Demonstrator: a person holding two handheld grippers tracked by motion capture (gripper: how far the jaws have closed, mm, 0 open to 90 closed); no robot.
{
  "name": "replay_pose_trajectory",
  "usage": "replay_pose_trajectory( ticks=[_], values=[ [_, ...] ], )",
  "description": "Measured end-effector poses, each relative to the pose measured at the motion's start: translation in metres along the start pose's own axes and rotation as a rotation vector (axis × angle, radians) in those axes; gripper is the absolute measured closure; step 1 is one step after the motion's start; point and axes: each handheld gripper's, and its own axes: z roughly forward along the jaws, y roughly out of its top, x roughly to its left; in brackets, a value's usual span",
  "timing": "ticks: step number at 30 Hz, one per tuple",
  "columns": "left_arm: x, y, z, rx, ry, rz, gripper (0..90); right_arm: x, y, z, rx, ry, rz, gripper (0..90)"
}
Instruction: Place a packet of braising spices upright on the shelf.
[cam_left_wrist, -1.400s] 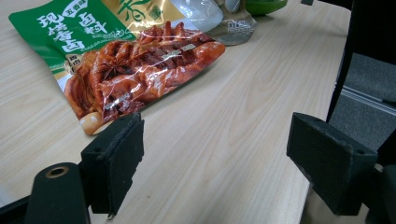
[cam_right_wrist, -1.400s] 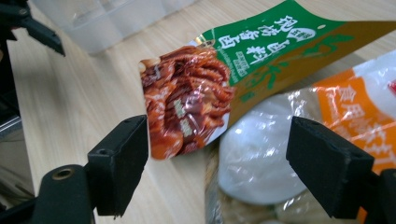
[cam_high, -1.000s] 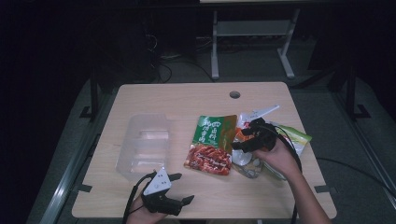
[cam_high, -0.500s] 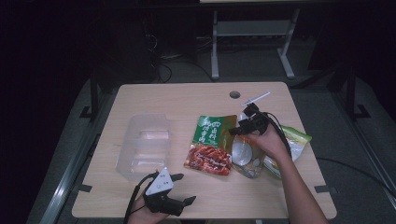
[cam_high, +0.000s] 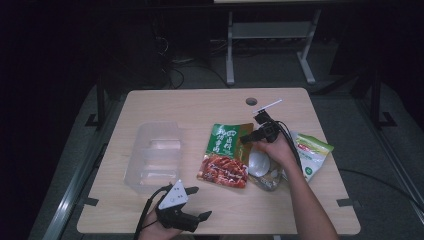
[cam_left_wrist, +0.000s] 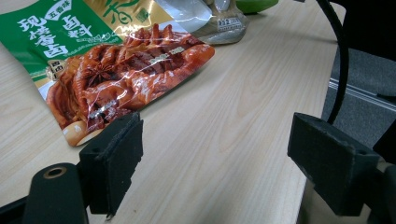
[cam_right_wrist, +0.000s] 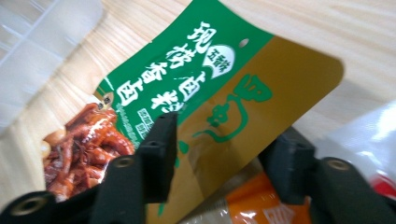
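The right tool (cam_high: 248, 139) is down at the top right corner of the green-and-red seasoning pouch (cam_high: 226, 161), and its jaws have just been closing with that gold-backed corner standing between them; in the right gripper view one pad sits on the printed face and the other behind the lifted edge, though a firm pinch is not yet plain, so I call it closing around the corner rather than clamped. Coming in at a corner makes sense: the pouch lies flat on the tabletop (cam_high: 195, 105), and only an edge gives the jaws something to bite. The left tool (cam_high: 192, 216) waits near the tabletop's front edge, below and left of the pouch, jaws spread wide with nothing between them, likely kept clear until needed. The clear plastic tray (cam_high: 156, 155) sits just left of the pouch, a probable destination. To the pouch's right, under the person's hand, lie a clear bag (cam_high: 262, 167) and a green-and-white packet (cam_high: 312, 152). The pouch itself is glossy and thin, green on top with white lettering, braised red food pictured below.
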Motion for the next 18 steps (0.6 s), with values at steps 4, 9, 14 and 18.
replay_pose_trajectory(
  ticks=[4, 9, 14, 18],
  values=[
    [0.0, 0.0, 0.0, -0.001, 0.0, -0.003, 17.7, 0.002, 0.001, 0.007, 0.01, 0.01, -0.022, 73.9],
    [0.002, 0.0, 0.0, -0.008, 0.007, -0.013, 17.8, 0.009, 0.002, 0.002, -0.023, 0.039, -0.046, 89.4],
    [0.003, 0.003, 0.001, -0.005, 0.008, -0.02, 18.1, 0.02, 0.003, -0.013, -0.087, 0.076, -0.068, 89.8],
    [0.001, 0.006, 0.003, -0.001, 0.013, -0.024, 18.6, 0.029, 0.004, -0.025, -0.135, 0.111, -0.084, 89.9]
  ],
)
